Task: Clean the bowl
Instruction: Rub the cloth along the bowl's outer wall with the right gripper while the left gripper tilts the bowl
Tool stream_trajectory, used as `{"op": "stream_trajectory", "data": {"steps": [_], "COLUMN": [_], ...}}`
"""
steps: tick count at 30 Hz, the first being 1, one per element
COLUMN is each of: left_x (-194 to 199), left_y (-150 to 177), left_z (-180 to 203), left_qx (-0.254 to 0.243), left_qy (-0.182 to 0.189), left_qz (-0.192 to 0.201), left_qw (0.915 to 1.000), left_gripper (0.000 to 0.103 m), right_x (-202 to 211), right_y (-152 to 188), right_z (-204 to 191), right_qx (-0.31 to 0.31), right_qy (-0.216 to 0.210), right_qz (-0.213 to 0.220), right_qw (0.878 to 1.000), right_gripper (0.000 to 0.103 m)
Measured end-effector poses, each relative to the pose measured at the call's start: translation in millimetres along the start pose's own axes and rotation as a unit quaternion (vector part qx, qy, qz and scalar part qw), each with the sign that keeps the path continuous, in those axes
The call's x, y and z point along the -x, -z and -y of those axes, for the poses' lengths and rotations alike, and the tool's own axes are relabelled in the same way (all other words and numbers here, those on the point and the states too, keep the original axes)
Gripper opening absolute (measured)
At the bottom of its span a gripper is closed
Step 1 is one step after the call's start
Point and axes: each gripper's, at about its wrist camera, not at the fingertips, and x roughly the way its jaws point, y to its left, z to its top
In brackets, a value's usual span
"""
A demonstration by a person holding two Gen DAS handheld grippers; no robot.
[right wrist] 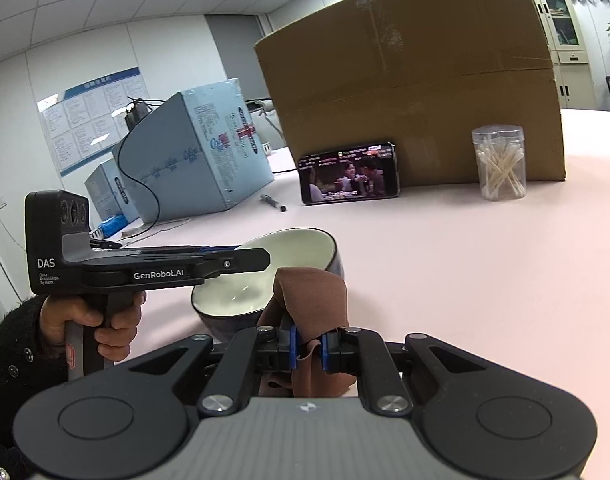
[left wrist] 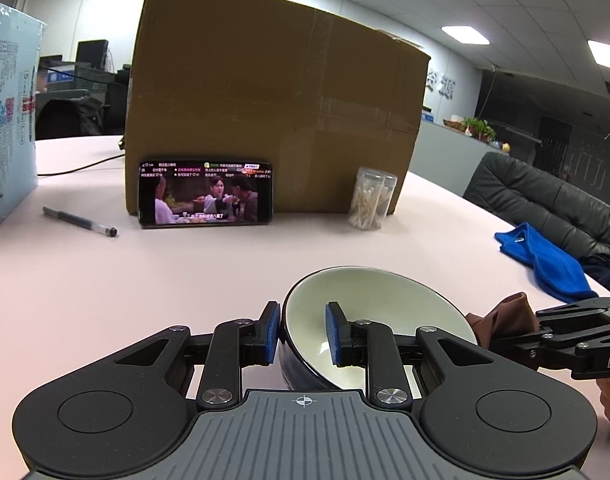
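**Left wrist view**

- We hold the bowl [left wrist: 369, 320] with the left gripper [left wrist: 303, 334], its 2 blue pads clamped on the near wall, 1 outside and 1 inside the cream interior. We judge this grip tilts the bowl's opening toward the right hand so the inside can be wiped.
- The right gripper [left wrist: 545, 332] comes in from the right edge with a brown cloth [left wrist: 501, 316] bunched just beside the bowl's rim. Its body shows the letters "DA", the rest cut off.
- The bowl sits low over the pink table [left wrist: 145, 280], near the front.
- A phone [left wrist: 206, 193] leans on a cardboard box [left wrist: 273, 100], propped so its screen can be seen; its captions are too small for us to read.
- Also listed: 1 pen [left wrist: 79, 221], 1 clear jar of cotton swabs [left wrist: 372, 198], 1 blue cloth [left wrist: 545, 260], 1 pale blue package [left wrist: 9, 112] with print we cannot read.

**Right wrist view**

- We see the right gripper [right wrist: 308, 347] closed on a fold of the brown cloth [right wrist: 311, 300], the loose part standing up against the bowl [right wrist: 265, 280].
- The left gripper's [right wrist: 257, 258] body reads "GenRobot.AI", "DAS" and "Data Acquisition System"; a hand [right wrist: 93, 320] in a black sleeve grips its handle.
- The wall characters behind the box [right wrist: 417, 72] are cut off.
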Motion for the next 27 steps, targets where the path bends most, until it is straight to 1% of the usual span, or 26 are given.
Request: {"op": "stream_trajectory", "data": {"steps": [2,8,10,16,18,22,24,27], "left_x": [5,16,11,-10,-15,-15,-12,-2], "left_y": [3,5,2,-11,-13,-11,-10,-4], "left_z": [1,8,5,3,4,7,8,13], "left_qx": [0.004,-0.003,0.000,0.005,0.008,0.005,0.004,-0.004], "left_qy": [0.000,-0.006,-0.006,-0.009,-0.007,-0.010,-0.011,-0.020], "left_qz": [-0.001,-0.008,-0.011,-0.011,-0.011,-0.009,-0.009,-0.011], "left_qw": [1.0000,0.9999,0.9999,0.9999,0.9999,0.9999,0.9999,0.9997], "left_gripper": [0.024,0.025,0.025,0.025,0.025,0.025,0.025,0.025], "right_x": [1,2,2,5,7,7,6,8], "right_y": [0,-1,0,3,5,9,10,9], "right_z": [0,7,5,-2,-5,-15,-19,-17], "right_qx": [0.000,-0.020,-0.015,-0.003,-0.001,0.012,0.021,0.012], "right_qy": [0.005,0.018,0.018,0.000,-0.013,-0.053,-0.056,-0.041], "right_qz": [0.002,0.008,0.007,0.000,-0.004,-0.015,-0.019,-0.013], "right_qw": [1.000,1.000,1.000,1.000,1.000,0.998,0.998,0.999], "right_gripper": [0.014,0.014,0.014,0.014,0.014,0.014,0.014,0.014]}}
